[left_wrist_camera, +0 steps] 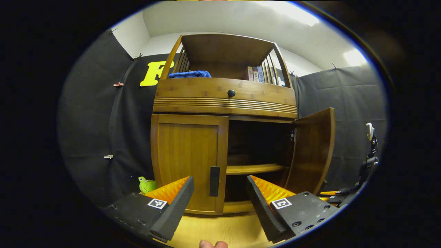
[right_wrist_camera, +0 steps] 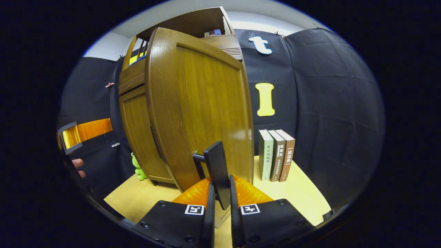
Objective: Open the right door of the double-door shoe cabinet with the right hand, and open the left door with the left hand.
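Note:
In the left gripper view the wooden shoe cabinet (left_wrist_camera: 224,103) faces me. Its left door (left_wrist_camera: 187,162) is closed, with a dark vertical handle (left_wrist_camera: 214,181) at its inner edge. The right door (left_wrist_camera: 311,150) stands swung out, showing dark shelves inside. My left gripper (left_wrist_camera: 220,203) is open, its fingers spread to either side of the left door's handle and a little short of it. In the right gripper view the right door (right_wrist_camera: 203,110) looms close, and my right gripper (right_wrist_camera: 220,199) is shut on that door's dark handle (right_wrist_camera: 217,172).
Three upright books (right_wrist_camera: 277,155) stand on the light table (right_wrist_camera: 303,196) right of the open door. A green toy (left_wrist_camera: 147,184) sits by the cabinet's left foot. The top shelf holds a blue cloth (left_wrist_camera: 189,74) and books (left_wrist_camera: 255,73), above a drawer knob (left_wrist_camera: 231,93).

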`<action>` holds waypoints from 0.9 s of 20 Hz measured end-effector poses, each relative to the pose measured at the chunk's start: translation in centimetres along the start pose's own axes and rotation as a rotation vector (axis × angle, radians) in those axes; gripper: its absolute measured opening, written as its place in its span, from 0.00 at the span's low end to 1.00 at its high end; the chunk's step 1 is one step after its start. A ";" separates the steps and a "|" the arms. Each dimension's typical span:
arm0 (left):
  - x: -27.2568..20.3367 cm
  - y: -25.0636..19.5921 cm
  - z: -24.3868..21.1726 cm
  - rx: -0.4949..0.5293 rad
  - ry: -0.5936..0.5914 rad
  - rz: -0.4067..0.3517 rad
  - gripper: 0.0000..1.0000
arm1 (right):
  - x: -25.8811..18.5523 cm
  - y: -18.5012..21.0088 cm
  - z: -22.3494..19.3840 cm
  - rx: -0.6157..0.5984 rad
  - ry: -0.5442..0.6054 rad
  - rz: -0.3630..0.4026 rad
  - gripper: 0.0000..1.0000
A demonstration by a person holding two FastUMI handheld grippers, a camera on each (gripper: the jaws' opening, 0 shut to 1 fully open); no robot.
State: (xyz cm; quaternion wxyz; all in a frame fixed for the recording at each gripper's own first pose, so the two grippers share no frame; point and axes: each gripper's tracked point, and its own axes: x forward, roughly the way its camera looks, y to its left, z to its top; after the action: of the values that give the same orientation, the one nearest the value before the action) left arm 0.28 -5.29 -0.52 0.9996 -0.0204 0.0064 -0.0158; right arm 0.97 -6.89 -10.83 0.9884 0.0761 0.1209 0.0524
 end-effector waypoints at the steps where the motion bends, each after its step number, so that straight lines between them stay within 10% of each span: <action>1: 0.2 -0.2 0.0 0.001 0.003 -0.001 0.92 | -0.3 -0.8 -0.2 0.000 0.007 -0.010 0.23; 18: 3.2 -3.0 -1.2 0.033 0.025 -0.032 0.92 | -7.0 -12.7 5.3 -0.053 -0.120 -0.277 0.18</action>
State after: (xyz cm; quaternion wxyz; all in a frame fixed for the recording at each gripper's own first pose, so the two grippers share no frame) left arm 3.41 -8.48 -1.59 0.9993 -0.0037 0.0184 -0.0321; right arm -3.40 -20.96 -6.20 0.9933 0.0355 0.0693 -0.0857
